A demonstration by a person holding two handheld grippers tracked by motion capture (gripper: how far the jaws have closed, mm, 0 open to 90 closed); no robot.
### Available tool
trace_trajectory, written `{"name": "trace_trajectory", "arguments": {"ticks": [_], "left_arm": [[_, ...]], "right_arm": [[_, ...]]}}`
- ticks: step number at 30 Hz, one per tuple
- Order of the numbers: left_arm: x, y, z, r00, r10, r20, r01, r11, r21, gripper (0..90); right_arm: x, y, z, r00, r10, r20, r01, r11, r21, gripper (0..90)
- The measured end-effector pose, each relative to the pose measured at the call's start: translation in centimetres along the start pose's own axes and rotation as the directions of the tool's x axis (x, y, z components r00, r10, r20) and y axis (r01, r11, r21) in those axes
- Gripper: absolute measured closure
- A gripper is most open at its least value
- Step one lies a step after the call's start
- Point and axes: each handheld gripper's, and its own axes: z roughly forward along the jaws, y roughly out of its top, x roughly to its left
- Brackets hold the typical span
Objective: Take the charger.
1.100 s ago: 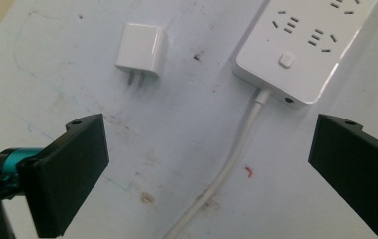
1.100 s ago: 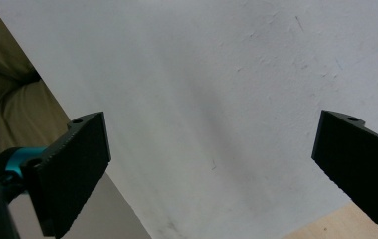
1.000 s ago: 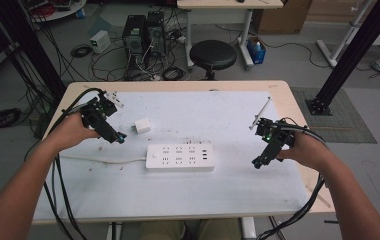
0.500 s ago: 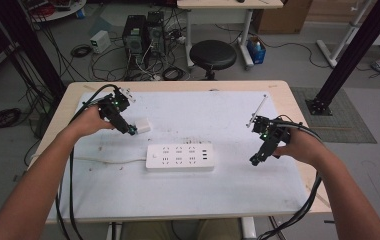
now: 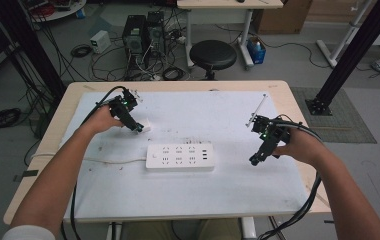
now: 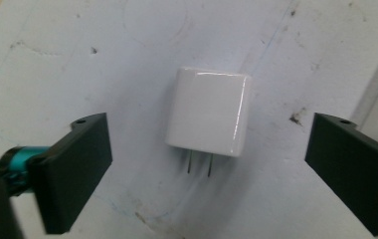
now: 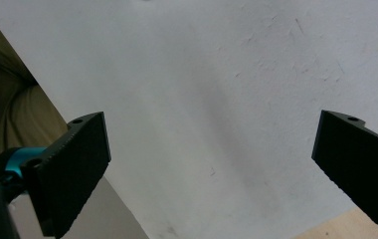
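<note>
white sheet over the wooden table (image 5: pixel 298 100), and our left gripper (image 6: pixel 207 164) is down over the white plug adapter (image 6: pixel 208 112), jaws just closing in yet clear of it either side, prongs toward us; right gripper (image 7: pixel 209 169) hangs released beside the power strip (image 5: pixel 180 156).

Lab or workshop: bare concrete floor, computer towers (image 5: pixel 145 30) amid tangled cables (image 5: pixel 83 50), black aluminium frame struts (image 5: pixel 350 55), round stool (image 5: pixel 213 54), white-covered bench (image 5: pixel 238 195).
</note>
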Motion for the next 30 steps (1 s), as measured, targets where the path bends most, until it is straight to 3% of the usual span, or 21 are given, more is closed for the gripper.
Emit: {"name": "trace_trajectory", "arguments": {"ticks": [5, 12, 19, 25, 30], "left_arm": [[0.4, 0.1, 1.7, 0.9997, -0.011, 0.023, 0.011, 0.9999, 0.006, 9.7], [0.7, 0.2, 2.9, 0.9992, -0.003, 0.041, 0.002, 0.9999, 0.017, 16.0], [0.8, 0.0, 3.3, 0.9985, -0.003, 0.054, 0.002, 0.9997, 0.023, 25.9], [0.5, 0.1, 3.6, 0.9961, 0.025, 0.084, -0.029, 0.9988, 0.039, 38.8], [0.5, 0.1, 3.4, 0.9964, 0.023, 0.081, -0.027, 0.9984, 0.05, 42.2]], "right_arm": [[0.0, 0.1, -0.3, 0.9999, 0.009, 0.005, -0.009, 1.0, 0.006, 1.2], [0.0, 0.5, 0.1, 1.0, -0.005, 0.002, 0.005, 1.0, 0.027, 1.2], [-0.2, 0.3, 0.0, 1.0, -0.001, 0.001, 0.001, 1.0, 0.023, 1.2], [-0.2, 0.2, -0.1, 1.0, 0.01, 0.002, -0.01, 1.0, 0.023, 1.2], [-0.3, 0.2, -0.1, 0.9999, 0.011, 0.006, -0.011, 1.0, 0.02, 1.2]]}}
